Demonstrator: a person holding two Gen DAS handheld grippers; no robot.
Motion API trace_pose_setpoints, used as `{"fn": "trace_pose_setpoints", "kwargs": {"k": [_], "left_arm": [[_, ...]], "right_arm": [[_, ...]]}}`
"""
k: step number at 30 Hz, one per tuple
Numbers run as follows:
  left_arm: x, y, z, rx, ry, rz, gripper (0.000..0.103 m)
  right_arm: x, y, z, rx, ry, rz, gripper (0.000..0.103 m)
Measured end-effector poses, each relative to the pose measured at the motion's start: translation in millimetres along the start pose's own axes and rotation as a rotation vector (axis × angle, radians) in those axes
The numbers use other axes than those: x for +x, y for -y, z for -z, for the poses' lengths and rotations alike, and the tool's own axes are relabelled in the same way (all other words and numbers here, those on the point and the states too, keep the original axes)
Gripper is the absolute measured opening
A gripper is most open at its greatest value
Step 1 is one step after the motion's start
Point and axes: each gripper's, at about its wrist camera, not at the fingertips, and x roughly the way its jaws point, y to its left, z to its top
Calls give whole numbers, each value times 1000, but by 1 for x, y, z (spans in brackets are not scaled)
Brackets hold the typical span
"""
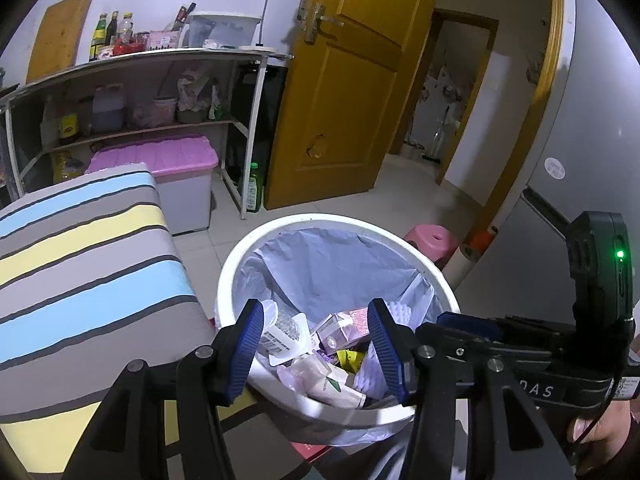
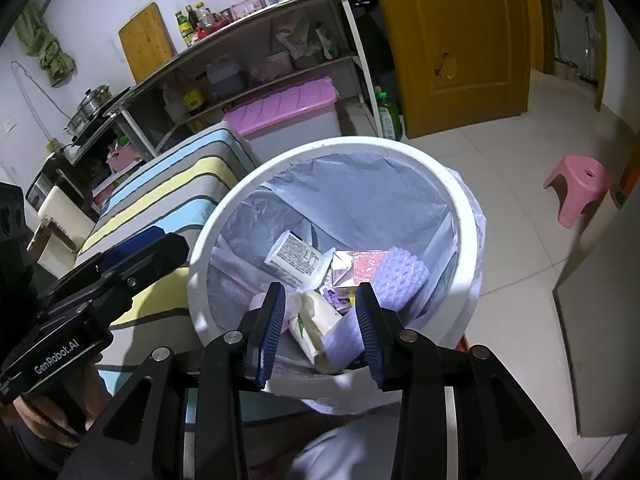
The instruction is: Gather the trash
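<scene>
1. The pale tiled floor (image 2: 500, 208) carries the white trash bin (image 2: 460, 200), just beside the striped table (image 2: 168, 184).
2. A pink stool (image 2: 578, 188) stands well apart.
3. A pink-lidded storage box (image 1: 180, 176) and a green bottle (image 2: 388, 114) stand by the shelf (image 1: 132, 92).

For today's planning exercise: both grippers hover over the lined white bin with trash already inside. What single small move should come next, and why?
Probably lift both grippers clear of the white bin and turn toward the striped surface to look for more trash. The left gripper and right gripper are both open and empty, and the cartons and wrappers already lie inside the liner.
</scene>
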Motion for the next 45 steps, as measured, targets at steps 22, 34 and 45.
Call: {"fn": "trace_pose_setpoints", "kwargs": {"k": [22,34,45], "left_arm": [[-82,-1,30,9,84,-60,54],[-120,-12,55,-59,101,-160,54],[-141,-16,70,-89,114,-214,54]], "right_arm": [[-43,-38,18,-68,77,-38,44],[-59,-72,44,-158,126,-61,44],[-67,-88,64,-206,135,-88,44]]}}
